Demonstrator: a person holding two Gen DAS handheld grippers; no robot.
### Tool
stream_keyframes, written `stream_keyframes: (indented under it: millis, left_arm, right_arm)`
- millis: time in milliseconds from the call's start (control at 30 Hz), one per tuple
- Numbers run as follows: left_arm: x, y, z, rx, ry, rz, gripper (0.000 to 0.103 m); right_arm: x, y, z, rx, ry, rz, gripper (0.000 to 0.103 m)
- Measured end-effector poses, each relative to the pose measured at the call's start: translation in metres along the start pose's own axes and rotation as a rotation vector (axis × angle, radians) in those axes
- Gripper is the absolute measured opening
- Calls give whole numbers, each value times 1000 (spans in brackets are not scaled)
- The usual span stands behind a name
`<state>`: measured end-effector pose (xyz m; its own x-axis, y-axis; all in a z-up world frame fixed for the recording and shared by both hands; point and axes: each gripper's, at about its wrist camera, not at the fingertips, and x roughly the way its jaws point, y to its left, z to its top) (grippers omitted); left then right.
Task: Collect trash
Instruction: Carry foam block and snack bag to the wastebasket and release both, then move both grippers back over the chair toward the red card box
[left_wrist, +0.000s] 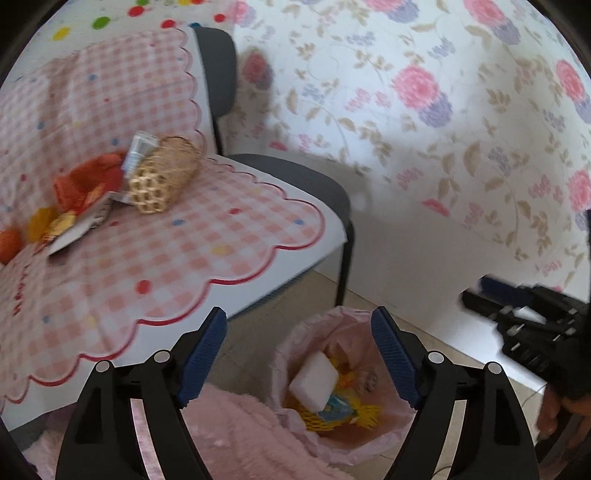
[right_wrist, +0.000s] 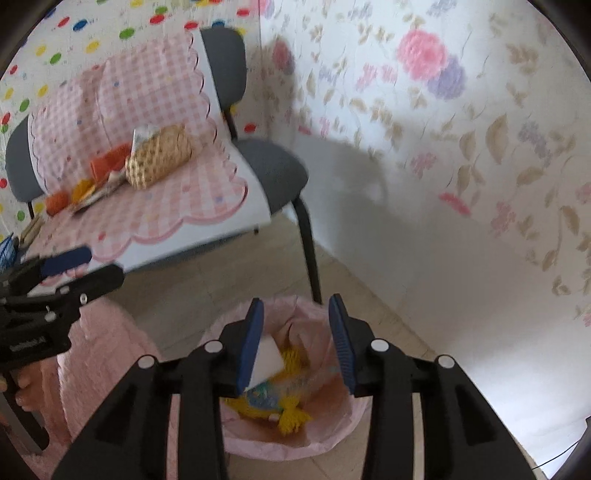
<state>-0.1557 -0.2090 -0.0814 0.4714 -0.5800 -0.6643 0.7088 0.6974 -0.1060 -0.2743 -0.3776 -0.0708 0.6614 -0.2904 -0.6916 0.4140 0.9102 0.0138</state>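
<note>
A bin lined with a pink bag (left_wrist: 369, 439) (right_wrist: 295, 446) stands on the floor and holds a white block (left_wrist: 314, 380) (right_wrist: 269, 358), a yellow net (left_wrist: 365, 413) (right_wrist: 291, 421) and a blue wrapper. My left gripper (left_wrist: 299, 317) (right_wrist: 74, 266) hangs open and empty over the bin's left edge. My right gripper (right_wrist: 296, 306) (left_wrist: 491, 291) is open right above the bin, with nothing between its fingers. On the chair lie an orange wrapper (left_wrist: 88, 181) (right_wrist: 109, 162), a tipped wicker basket (left_wrist: 162, 177) (right_wrist: 159, 158), a card (left_wrist: 81, 229) and an orange ball (left_wrist: 9, 243) (right_wrist: 57, 201).
The grey chair (left_wrist: 306, 181) (right_wrist: 277, 170) is draped with a pink checked cloth (left_wrist: 207, 251), and its black leg (right_wrist: 310, 251) stands just behind the bin. A fluffy pink rug (left_wrist: 240, 435) (right_wrist: 99, 354) lies left of the bin. A floral wall (left_wrist: 424, 147) closes the right side.
</note>
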Motion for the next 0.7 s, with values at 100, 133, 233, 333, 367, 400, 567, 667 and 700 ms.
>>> stream_keyframes:
  millis: [100,133,233,333,367,400,567,667,700]
  left_arm:
    - [-13,13,-1,-25,-18,25,80]
    - [-16,15,0,-30,-21,31,80]
    - [-28,27,-1,-43,-26,61,80]
    - [-39,38,-1,-61,-32,87,80]
    - [-43,44,-1,-72,-33,93,80]
    - [-46,48,0,-78,-33,100,80]
    - [-63,79,3,-122,-43,166,80]
    - [-71,104,4,-166,-50,214,80]
    - [-73,110,5,-177,-50,224,80]
  right_arm:
    - [-18,1,10,2,-55,-5,36]
    - [-25,3,14,-1,-75,-2,36]
    - [-33,9,22,-4,-95,24,36]
    - [-34,24,29,-28,-97,53,36]
    - [-33,31,32,-39,-96,63,36]
    - [-34,36,34,-46,-97,70,36]
    - [-27,70,54,-89,-98,150,37]
    - [-21,89,68,-103,-86,214,48]
    - [-20,96,73,-113,-90,227,48]
